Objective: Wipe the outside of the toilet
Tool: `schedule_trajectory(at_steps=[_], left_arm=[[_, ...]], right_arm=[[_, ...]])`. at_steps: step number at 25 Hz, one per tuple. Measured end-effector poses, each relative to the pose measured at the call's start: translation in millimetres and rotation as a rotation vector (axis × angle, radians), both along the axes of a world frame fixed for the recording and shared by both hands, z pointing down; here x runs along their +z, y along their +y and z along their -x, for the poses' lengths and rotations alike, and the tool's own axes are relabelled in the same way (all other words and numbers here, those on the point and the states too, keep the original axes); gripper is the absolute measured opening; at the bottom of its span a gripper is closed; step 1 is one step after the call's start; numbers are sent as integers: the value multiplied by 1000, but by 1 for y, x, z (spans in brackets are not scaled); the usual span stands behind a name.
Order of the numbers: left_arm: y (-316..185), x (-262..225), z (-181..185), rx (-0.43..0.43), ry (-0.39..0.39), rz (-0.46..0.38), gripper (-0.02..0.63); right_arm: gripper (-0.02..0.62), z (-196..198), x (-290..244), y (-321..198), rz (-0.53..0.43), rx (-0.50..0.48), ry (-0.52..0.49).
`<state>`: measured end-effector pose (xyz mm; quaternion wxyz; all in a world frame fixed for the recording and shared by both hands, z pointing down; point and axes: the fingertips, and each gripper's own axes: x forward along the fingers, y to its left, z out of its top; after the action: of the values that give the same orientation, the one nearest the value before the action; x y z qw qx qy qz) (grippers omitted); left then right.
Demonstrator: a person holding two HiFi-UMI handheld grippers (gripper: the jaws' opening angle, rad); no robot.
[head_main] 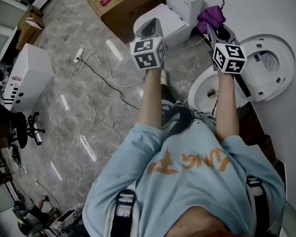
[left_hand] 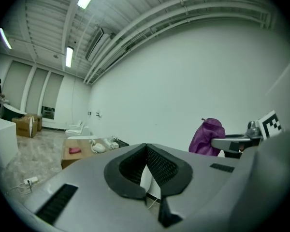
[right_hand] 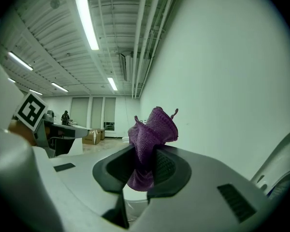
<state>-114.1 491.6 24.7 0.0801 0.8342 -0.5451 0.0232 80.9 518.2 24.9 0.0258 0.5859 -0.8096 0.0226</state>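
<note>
In the head view a white toilet (head_main: 205, 90) stands at the right with its lid (head_main: 269, 67) swung open against the wall. My right gripper (head_main: 213, 27) is held up over it, shut on a bunched purple cloth (head_main: 210, 15). The right gripper view shows that cloth (right_hand: 152, 129) pinched between the jaws of the right gripper (right_hand: 146, 154) and sticking up past them. My left gripper (head_main: 149, 27) is raised beside it, to the left. In its own view the left gripper (left_hand: 146, 150) has its jaws shut with nothing between them, and the purple cloth (left_hand: 208, 134) shows off to the right.
A second white toilet (head_main: 170, 18) and a cardboard box (head_main: 122, 5) stand beyond the grippers. A power strip (head_main: 79, 55) with loose cable (head_main: 99, 78) lies on the marble floor. A white cabinet (head_main: 28, 72) stands at the left. The wall runs along the right.
</note>
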Motion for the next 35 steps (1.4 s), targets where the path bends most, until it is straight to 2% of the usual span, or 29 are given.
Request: schedule_trajectory(at_steps=[4,7,11,15,18,21,25,30,35], left_arm=[[-55,-2,6,20,-2,14,25],[-100,-12,6,58,-1,-5,25],[-166,12,17,84,-23,16,25],[-240,47,37,99,-48,77,26],[-293,61,54,110,-60,111,26],[-337,65,68,124,-19,121,25],[-380,66,66,155,50,133,26],[-411,87,39,224,72,186,26],[-439,104,22,225,68,211,26]], right_arm=[[87,9,-21,-54,-9,22,-25],[88,27,-36,-101,-40,-1,-34],[89,67,4,-169,-3,-57,-55],[89,92,42,-243,59,-47,-113],[89,108,40,-298,75,-32,-115],[89,123,36,-339,84,-32,-81],[89,123,41,-373,121,-17,-18],[89,102,53,-405,176,39,21],[89,85,64,-437,192,49,37]])
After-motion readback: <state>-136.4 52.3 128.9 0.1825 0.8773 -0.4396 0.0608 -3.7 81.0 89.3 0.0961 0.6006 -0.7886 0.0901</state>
